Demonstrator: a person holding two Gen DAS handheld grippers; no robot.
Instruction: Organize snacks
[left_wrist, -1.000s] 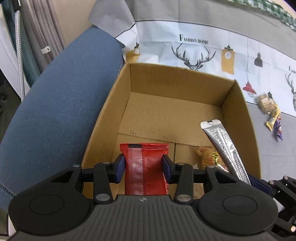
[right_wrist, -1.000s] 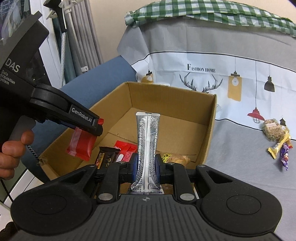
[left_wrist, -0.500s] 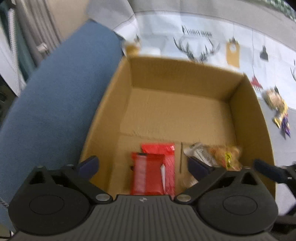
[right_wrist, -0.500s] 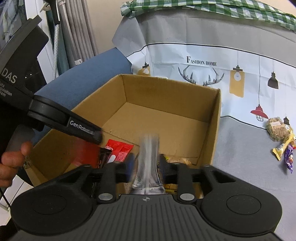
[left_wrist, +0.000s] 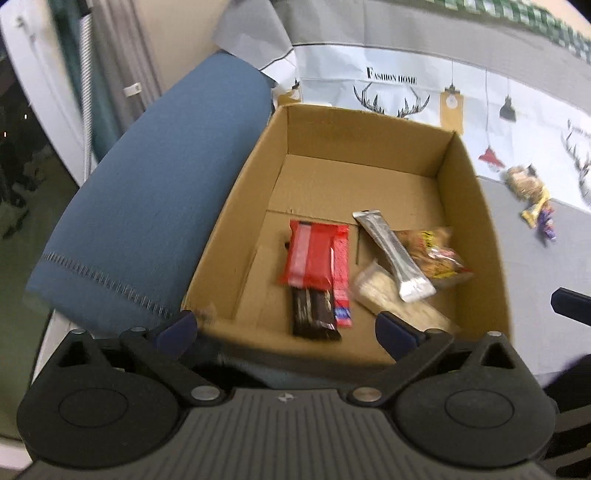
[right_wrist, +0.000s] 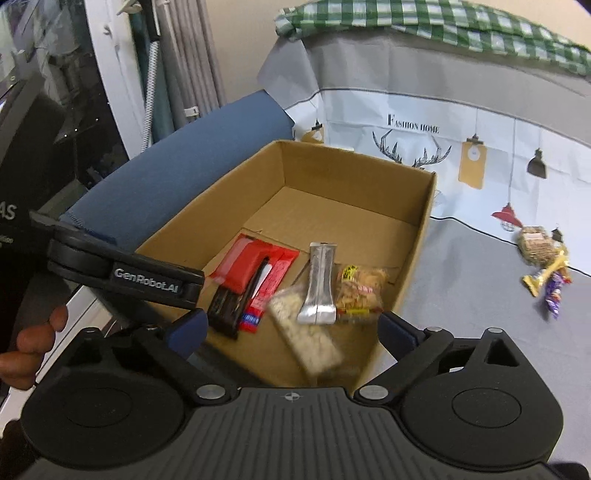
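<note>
A: Status?
B: Six packets lie in the brown cardboard box (left_wrist: 469, 192), incl. red foil packet (left_wrist: 308, 258) and silver stick sachet (left_wrist: 393, 254). Small wrapped-snack cluster (right_wrist: 545, 264) is left on cloth, approx. 2 o'clock.
A: Grippers?
B: Left gripper (left_wrist: 286, 326) and right gripper (right_wrist: 291, 326) are held above near rim, both spread wide, nothing gripped.

left gripper (left_wrist: 286, 326): fingers spread wide, nothing between them
right gripper (right_wrist: 291, 328): fingers spread wide, nothing held
</note>
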